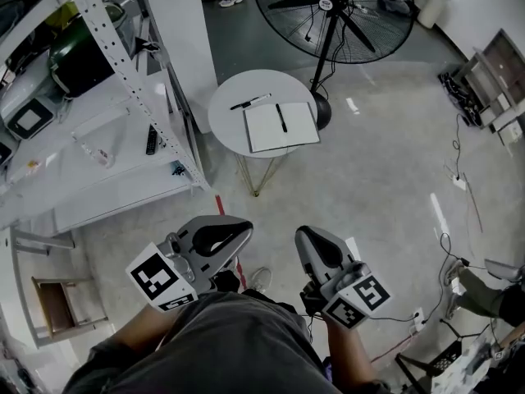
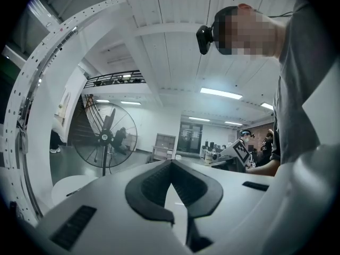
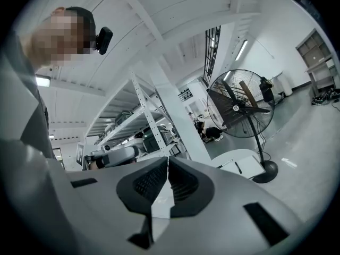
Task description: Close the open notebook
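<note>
The open notebook (image 1: 281, 126) lies with white pages up on a small round white table (image 1: 234, 117). One black pen (image 1: 281, 117) rests on its pages and a second pen (image 1: 250, 102) lies on the table beside it. Both grippers are held low and near the person's body, well short of the table. My left gripper (image 1: 244, 231) is shut with nothing in it, as is my right gripper (image 1: 303, 236). In the right gripper view the notebook (image 3: 249, 169) shows beyond the shut gripper (image 3: 168, 161). The left gripper (image 2: 170, 163) hides the notebook and only the table edge (image 2: 69, 186) shows.
A tall standing fan (image 1: 332, 11) is just behind the table, with its base (image 1: 321, 113) by the table's right side. A white metal shelf rack (image 1: 98, 130) with boxes fills the left. Cables (image 1: 455, 245) lie on the grey floor at right.
</note>
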Motion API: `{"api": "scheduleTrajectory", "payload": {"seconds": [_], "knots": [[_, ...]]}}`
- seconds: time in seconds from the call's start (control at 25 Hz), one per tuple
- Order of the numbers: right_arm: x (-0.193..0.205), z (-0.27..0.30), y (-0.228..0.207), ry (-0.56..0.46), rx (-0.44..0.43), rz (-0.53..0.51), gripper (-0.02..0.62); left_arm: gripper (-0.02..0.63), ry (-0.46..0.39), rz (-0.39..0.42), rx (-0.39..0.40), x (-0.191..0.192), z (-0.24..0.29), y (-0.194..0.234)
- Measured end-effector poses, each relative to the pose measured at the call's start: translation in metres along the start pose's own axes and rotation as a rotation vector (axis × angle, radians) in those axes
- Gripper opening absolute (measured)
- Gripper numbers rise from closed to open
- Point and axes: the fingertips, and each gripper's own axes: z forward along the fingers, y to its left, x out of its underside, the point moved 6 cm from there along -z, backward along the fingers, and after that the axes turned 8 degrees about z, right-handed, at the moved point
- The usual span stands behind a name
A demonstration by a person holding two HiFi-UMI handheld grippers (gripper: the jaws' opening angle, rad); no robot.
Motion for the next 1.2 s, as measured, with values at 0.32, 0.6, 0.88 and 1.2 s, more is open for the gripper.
{"api": "scheduleTrajectory", "payload": {"seconds": [0.32, 0.6, 0.88, 1.2], "knots": [[-0.005, -0.002, -0.013, 0.000, 0.011, 0.003, 0.021, 0.012, -0.004, 0.009, 0.001, -0.002, 0.011, 0.005], [-0.010, 0.010, -0.026, 0.021, 0.024, -0.006, 0.021, 0.012, -0.017, -0.002, -0.004, 0.004, 0.020, 0.022], [-0.018, 0.038, -0.047, 0.040, 0.036, -0.010, 0.021, 0.012, -0.012, -0.030, -0.007, 0.012, 0.034, 0.055], [-0.030, 0.087, -0.081, 0.047, 0.058, 0.007, 0.021, 0.012, -0.015, -0.033, 0.010, 0.021, 0.061, 0.115]]}}
